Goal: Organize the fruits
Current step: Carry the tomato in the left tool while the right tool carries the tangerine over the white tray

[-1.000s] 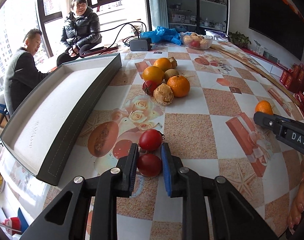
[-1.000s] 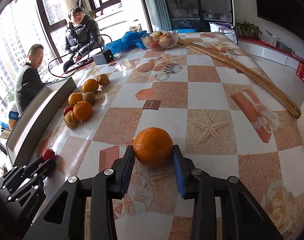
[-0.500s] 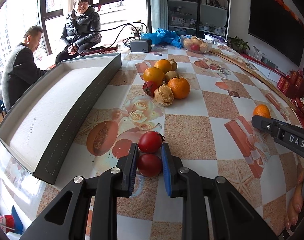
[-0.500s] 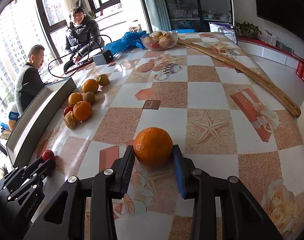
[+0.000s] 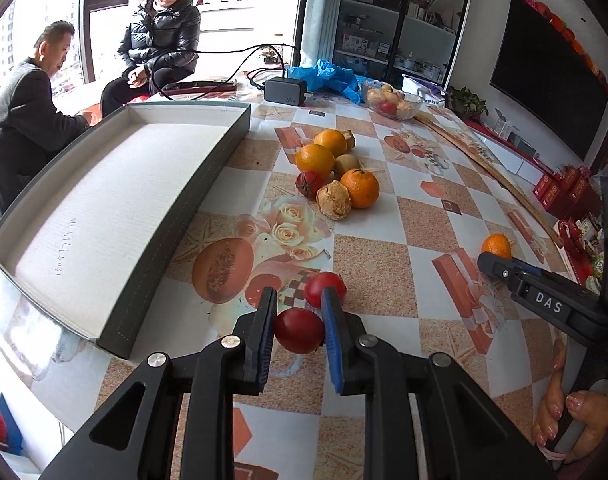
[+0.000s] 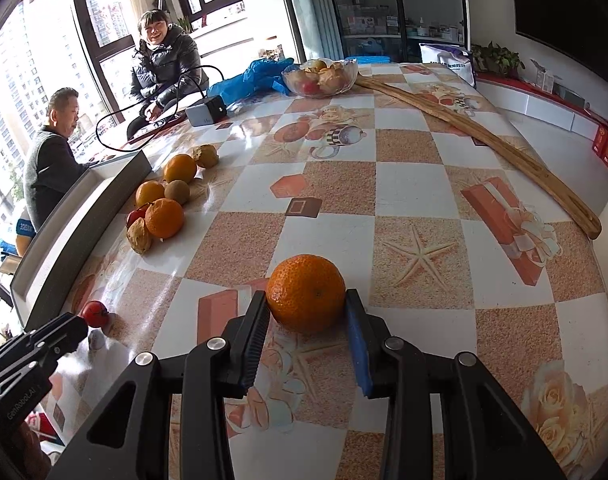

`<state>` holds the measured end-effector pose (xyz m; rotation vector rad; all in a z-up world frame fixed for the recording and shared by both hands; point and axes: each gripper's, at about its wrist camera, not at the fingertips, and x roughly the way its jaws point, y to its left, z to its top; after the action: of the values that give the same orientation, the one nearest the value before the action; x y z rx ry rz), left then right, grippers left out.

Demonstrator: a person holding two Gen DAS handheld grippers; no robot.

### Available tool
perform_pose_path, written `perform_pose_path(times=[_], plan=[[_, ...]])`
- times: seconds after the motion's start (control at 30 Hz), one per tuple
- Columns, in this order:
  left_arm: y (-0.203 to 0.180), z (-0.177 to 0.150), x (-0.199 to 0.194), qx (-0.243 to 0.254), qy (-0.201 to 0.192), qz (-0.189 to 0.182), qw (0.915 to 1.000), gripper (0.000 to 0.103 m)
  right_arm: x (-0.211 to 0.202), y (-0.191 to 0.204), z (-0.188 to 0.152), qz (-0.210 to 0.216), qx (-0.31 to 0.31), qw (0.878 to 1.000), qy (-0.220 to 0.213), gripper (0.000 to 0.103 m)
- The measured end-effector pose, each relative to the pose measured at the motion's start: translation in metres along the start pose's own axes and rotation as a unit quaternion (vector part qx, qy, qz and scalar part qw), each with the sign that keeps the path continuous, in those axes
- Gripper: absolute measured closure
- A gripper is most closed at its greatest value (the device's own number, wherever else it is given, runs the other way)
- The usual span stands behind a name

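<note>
Left gripper [image 5: 296,320]: clamped on tomato [image 5: 299,336], just above table [image 5: 383,288]. Right gripper [image 6: 305,322]: closed on orange [image 6: 306,293]. Tray [image 5: 116,200]: empty. Fruit pile [image 5: 331,176], second tomato [image 5: 323,289]: unsorted. Progress: barely begun.

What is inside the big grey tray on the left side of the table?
The grey tray holds no fruit; only its white lining, with faint handwriting near one end, is visible. Its nearest corner lies outside the left wrist view, so that part cannot be checked.
</note>
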<state>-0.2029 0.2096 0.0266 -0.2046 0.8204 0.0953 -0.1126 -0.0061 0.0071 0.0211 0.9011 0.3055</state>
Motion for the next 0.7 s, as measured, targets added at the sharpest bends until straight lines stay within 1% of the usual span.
perform_pose_path(times=[0.07, 0.13, 0.27, 0.33, 0.43, 0.5, 0.53, 0.57, 0.6, 0.67, 0.7], plan=[[0.01, 0.003, -0.011, 0.0, -0.012, 0.0, 0.9999, 0.078, 0.0, 0.004, 0.002, -0.002, -0.002, 1.0, 0.011, 0.064], [0.021, 0.008, -0.019, -0.002, -0.014, -0.003, 0.9999, 0.078, 0.0, 0.011, 0.006, 0.012, 0.002, 1.0, 0.025, 0.064], [0.045, 0.016, -0.029, -0.007, -0.021, 0.012, 0.9997, 0.078, -0.005, 0.035, 0.019, 0.026, -0.016, 0.999, 0.029, 0.064], [0.053, 0.02, -0.03, -0.008, -0.014, 0.011, 0.9998, 0.078, -0.009, 0.049, 0.027, 0.033, -0.028, 0.999, 0.025, 0.064], [0.047, 0.016, -0.024, 0.018, 0.011, -0.015, 0.9997, 0.077, -0.011, 0.061, 0.034, 0.045, -0.026, 0.998, 0.021, 0.064], [0.033, 0.011, -0.017, 0.039, 0.014, -0.021, 0.9989, 0.067, -0.01, 0.065, 0.035, 0.049, -0.023, 0.998, 0.024, 0.064], [0.026, 0.01, -0.013, 0.047, 0.013, -0.025, 0.9985, 0.064, -0.011, 0.065, 0.034, 0.046, -0.024, 0.998, 0.024, 0.064], [0.018, 0.009, -0.009, 0.055, 0.011, -0.035, 0.9978, 0.056, -0.011, 0.065, 0.032, 0.042, -0.027, 0.998, 0.025, 0.064], [0.01, 0.009, -0.003, 0.063, 0.01, -0.041, 0.9971, 0.051, -0.012, 0.064, 0.031, 0.038, -0.028, 0.999, 0.025, 0.064], [-0.005, 0.01, 0.011, 0.08, 0.014, -0.035, 0.9961, 0.05, -0.014, 0.059, 0.029, 0.031, -0.024, 0.999, 0.027, 0.064], [-0.012, 0.01, 0.021, 0.091, 0.026, -0.028, 0.9952, 0.05, -0.016, 0.055, 0.028, 0.028, -0.021, 0.999, 0.028, 0.064]])
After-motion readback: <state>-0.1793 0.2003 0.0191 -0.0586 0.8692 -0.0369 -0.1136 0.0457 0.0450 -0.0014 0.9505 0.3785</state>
